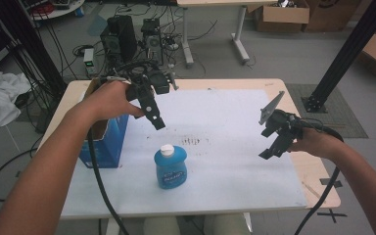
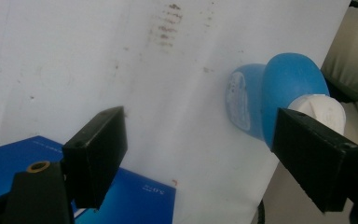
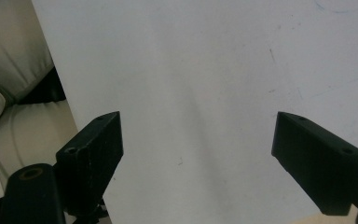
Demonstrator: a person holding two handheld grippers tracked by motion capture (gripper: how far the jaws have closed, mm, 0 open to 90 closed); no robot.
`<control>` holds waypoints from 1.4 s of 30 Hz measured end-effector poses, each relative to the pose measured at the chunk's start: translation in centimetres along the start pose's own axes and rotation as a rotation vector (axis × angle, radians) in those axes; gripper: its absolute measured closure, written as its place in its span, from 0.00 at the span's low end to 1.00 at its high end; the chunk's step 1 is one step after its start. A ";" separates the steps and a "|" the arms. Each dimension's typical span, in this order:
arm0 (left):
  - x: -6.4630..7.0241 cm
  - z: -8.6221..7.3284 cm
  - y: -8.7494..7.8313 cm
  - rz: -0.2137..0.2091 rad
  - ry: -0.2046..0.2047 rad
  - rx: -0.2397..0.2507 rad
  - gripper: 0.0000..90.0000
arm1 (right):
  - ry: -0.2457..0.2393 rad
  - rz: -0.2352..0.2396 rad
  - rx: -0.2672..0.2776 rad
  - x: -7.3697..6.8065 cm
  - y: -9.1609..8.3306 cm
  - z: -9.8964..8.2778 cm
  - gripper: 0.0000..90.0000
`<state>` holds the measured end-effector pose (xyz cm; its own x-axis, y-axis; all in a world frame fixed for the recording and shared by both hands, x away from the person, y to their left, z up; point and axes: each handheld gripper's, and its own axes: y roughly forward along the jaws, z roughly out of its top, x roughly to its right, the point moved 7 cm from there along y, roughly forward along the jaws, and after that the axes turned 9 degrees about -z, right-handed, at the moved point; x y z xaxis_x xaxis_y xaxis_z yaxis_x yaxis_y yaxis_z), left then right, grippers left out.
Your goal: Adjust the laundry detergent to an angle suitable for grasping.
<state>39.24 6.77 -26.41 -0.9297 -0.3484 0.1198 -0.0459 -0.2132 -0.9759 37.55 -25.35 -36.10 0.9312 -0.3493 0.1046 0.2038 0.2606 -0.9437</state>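
Standing upright near the front middle of the bench (image 1: 274,196), on the white mat: one blue bottle (image 1: 170,168) with one white cap (image 1: 167,149), untouched, left free on all sides, probably so a claw can come down on it from above or from either flank. Seen again in the left gripper view as a blue body (image 2: 286,88) past the tip of one jaw, not between the two. Farther back at the left: one blue box (image 1: 108,142), open at the top, set just beside the bottle's side of the mat, likely as the place for goods to go in or come out of. Above that box and a little beyond the bottle: the left claw (image 1: 157,122), tilted down toward the bottle, jaws wide apart with nothing between them, apparently poised for a reach. At the right, well apart from the bottle: the right claw (image 1: 272,149), also spread wide and empty, hanging over bare mat, seemingly kept clear of the other hand's path. Count: two claws, one bottle, one cap, one box, one mat.
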 end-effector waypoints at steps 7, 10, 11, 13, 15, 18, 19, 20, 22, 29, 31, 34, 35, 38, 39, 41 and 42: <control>-0.2 0.1 -0.4 0.010 0.004 0.009 0.21 | -0.003 0.001 0.004 0.0 0.0 0.1 0.18; -0.3 0.1 -0.6 0.011 -0.001 0.013 0.21 | -0.002 0.003 -0.003 0.0 0.0 0.1 0.18; -0.4 0.1 -0.6 0.014 0.001 0.015 0.21 | -0.004 0.001 -0.002 0.0 0.1 0.2 0.18; -0.4 0.0 -0.6 0.014 -0.004 0.015 0.21 | -0.001 0.000 -0.002 0.0 0.0 0.2 0.18; -0.3 -0.1 -0.7 0.015 -0.002 0.015 0.21 | -0.005 0.002 0.004 -0.1 -0.1 0.3 0.18; -0.3 -0.2 -0.9 0.018 -0.007 0.015 0.21 | -0.003 0.002 0.003 0.0 -0.3 0.4 0.18; -0.3 -0.2 -0.9 0.018 -0.008 0.015 0.21 | -0.006 -0.003 0.007 0.1 -0.4 0.6 0.18; -0.3 -0.2 -1.0 0.022 -0.005 0.015 0.21 | -0.006 -0.003 0.007 0.1 -0.4 0.6 0.18; -0.2 -0.2 -1.2 0.024 -0.006 0.019 0.21 | -0.008 -0.002 0.009 0.0 -0.5 0.7 0.18; -0.1 -0.1 -1.4 0.030 -0.003 0.021 0.21 | -0.010 0.001 0.002 -0.2 -0.5 0.8 0.18; 0.1 -0.1 -1.4 0.030 -0.004 0.023 0.21 | -0.009 -0.001 0.004 -0.2 -0.5 0.7 0.18; 0.4 0.0 -1.5 0.033 -0.006 0.022 0.21 | -0.010 -0.002 0.005 -0.2 -0.6 0.6 0.18; 0.5 0.1 -1.5 0.036 -0.002 0.022 0.21 | -0.011 -0.002 0.004 -0.3 -0.7 0.6 0.18; 0.7 0.2 -1.4 0.038 0.000 0.017 0.21 | -0.010 -0.006 0.012 -0.3 -0.8 0.6 0.18; 0.8 0.2 -1.4 0.040 0.001 0.017 0.21 | -0.014 -0.008 0.013 -0.4 -0.8 0.5 0.18; 0.8 0.3 -1.4 0.043 0.005 0.017 0.21 | -0.013 -0.010 0.008 -0.4 -0.8 0.4 0.18; 1.0 0.3 -1.3 0.039 -0.005 0.019 0.21 | -0.015 -0.009 0.008 -0.5 -0.8 0.4 0.18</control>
<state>38.51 6.41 -24.94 -0.9288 -0.3613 0.0827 -0.0027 -0.2167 -0.9762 37.08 -25.02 -35.21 0.9337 -0.3380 0.1178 0.2144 0.2644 -0.9403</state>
